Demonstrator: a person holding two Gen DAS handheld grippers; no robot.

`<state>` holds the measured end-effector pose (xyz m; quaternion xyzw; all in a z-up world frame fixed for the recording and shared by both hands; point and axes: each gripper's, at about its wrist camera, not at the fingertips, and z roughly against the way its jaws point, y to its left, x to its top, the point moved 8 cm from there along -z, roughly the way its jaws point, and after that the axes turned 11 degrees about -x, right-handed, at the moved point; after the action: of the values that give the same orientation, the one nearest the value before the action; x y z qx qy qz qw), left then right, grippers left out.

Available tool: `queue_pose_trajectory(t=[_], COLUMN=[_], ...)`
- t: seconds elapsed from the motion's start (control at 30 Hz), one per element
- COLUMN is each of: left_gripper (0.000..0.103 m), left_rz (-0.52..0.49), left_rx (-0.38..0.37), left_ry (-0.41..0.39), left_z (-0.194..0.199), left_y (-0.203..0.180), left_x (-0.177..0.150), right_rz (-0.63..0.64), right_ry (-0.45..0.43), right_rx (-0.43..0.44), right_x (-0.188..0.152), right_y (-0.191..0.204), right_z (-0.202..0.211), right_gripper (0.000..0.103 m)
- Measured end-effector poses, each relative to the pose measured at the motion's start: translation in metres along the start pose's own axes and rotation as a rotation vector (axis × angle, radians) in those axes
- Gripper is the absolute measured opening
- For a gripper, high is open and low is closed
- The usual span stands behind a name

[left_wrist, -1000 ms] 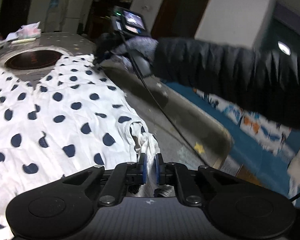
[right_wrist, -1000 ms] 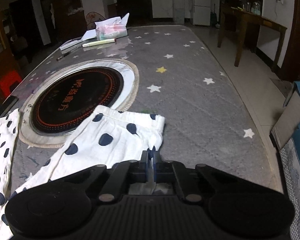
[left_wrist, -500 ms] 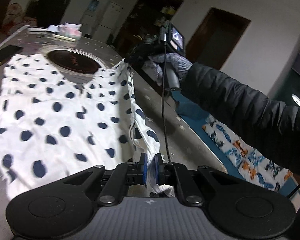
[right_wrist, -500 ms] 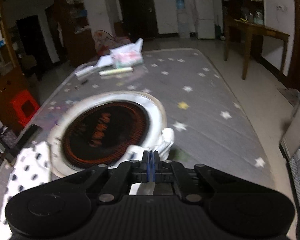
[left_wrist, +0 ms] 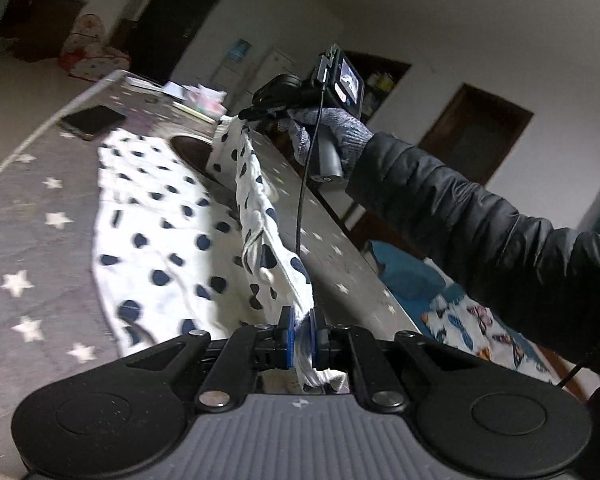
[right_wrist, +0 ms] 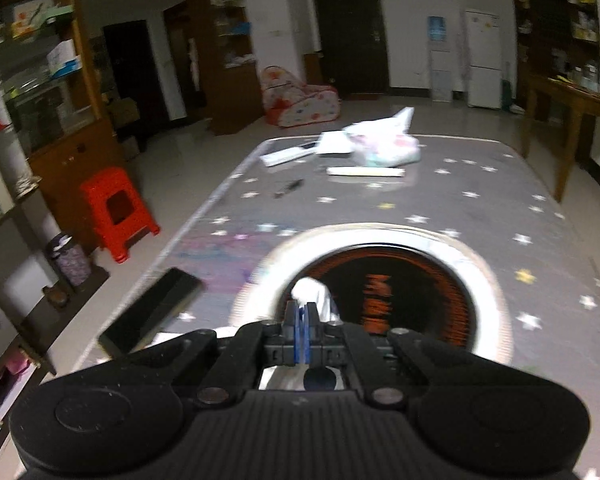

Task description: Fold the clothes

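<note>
Two tools, left tool (left_wrist: 301, 322) and right tool (right_wrist: 301, 312), each clamp closed on one polka-dot garment (left_wrist: 156, 236).

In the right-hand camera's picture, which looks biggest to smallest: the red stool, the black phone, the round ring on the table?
1. Round ring
2. Black phone and red stool: look alike in size; the phone lies nearer the camera, so I won't rank them.

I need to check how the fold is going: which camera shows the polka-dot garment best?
The left wrist view: the polka-dot garment lies across the table, its edge lifted taut between the left gripper and the right gripper. The right wrist view shows only a blurred white scrap at the pinched fingertips.
</note>
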<state>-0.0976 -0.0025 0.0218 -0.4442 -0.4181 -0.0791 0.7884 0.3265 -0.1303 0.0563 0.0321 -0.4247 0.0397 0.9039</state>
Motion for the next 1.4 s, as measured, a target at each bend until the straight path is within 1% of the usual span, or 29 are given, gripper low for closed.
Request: queue_pose_trajectory(t=[0.13,0.27,0.4,0.47,0.5,0.53,0.57,0.63,0.77,0.9,0.93,0.97,1.03,1.1,1.13,1.2,1.23,1.27,1.4], left_gripper=[0.008,0.008,0.008,0.008,0.008,0.009,0.009,0.009,0.009,0.009,0.009,0.009,0.009,0.009,0.009,0.009,0.009,0.009,0.009], left_rz=[0.038,0.07,0.091,0.101,0.106,0.108,0.107,0.104,0.088,0.087,0.087,0.087,0.087,0.085,0.084,0.08,0.079,0.078,0.065], left_rx=[0.047,0.076,0.086,0.09,0.093,0.096,0.096,0.093,0.09,0.087,0.087,0.087,0.088,0.089,0.089,0.088,0.088,0.087,0.082], left_ry=[-0.04,-0.057,-0.051,-0.047,-0.045,-0.045,-0.045,-0.045,-0.042,-0.043,-0.042,-0.041,-0.04,-0.041,-0.041,-0.04,-0.04,-0.041,-0.047], left_z=[0.018,0.034,0.04,0.042,0.043,0.043,0.043,0.043,0.04,0.039,0.038,0.038,0.039,0.04,0.04,0.039,0.039,0.039,0.041], left_y=[0.017,0.026,0.029,0.031,0.032,0.033,0.033,0.033,0.031,0.031,0.031,0.031,0.031,0.03,0.029,0.028,0.028,0.028,0.026], left_x=[0.004,-0.001,-0.009,-0.013,-0.015,-0.016,-0.017,-0.017,-0.016,-0.016,-0.016,-0.016,-0.016,-0.016,-0.016,-0.016,-0.016,-0.016,-0.014], right_rz=[0.032,0.048,0.07,0.108,0.135,0.158,0.179,0.194,0.181,0.143,0.135,0.138,0.148,0.143,0.143,0.142,0.139,0.136,0.083], right_ry=[0.004,0.017,0.042,0.055,0.059,0.072,0.087,0.125,0.198,0.239,0.249,0.254,0.263,0.255,0.248,0.239,0.237,0.234,0.191], right_rx=[0.036,0.072,0.122,0.14,0.14,0.135,0.13,0.113,0.073,0.092,0.094,0.086,0.065,0.064,0.062,0.051,0.046,0.042,0.059], right_x=[0.001,-0.006,-0.017,-0.024,-0.027,-0.03,-0.034,-0.043,-0.059,-0.068,-0.07,-0.072,-0.076,-0.078,-0.078,-0.078,-0.077,-0.077,-0.066], right_y=[0.048,0.087,0.119,0.133,0.136,0.138,0.139,0.135,0.124,0.124,0.125,0.127,0.129,0.13,0.131,0.13,0.128,0.126,0.118], right_z=[-0.014,-0.028,-0.036,-0.037,-0.037,-0.038,-0.04,-0.043,-0.058,-0.071,-0.075,-0.078,-0.085,-0.088,-0.088,-0.088,-0.087,-0.086,-0.073], right_gripper=[0.001,0.0,0.0,0.001,0.003,0.006,0.012,0.015,0.016,0.017,0.02,0.023,0.023,0.024,0.023,0.015,0.007,0.003,0.001])
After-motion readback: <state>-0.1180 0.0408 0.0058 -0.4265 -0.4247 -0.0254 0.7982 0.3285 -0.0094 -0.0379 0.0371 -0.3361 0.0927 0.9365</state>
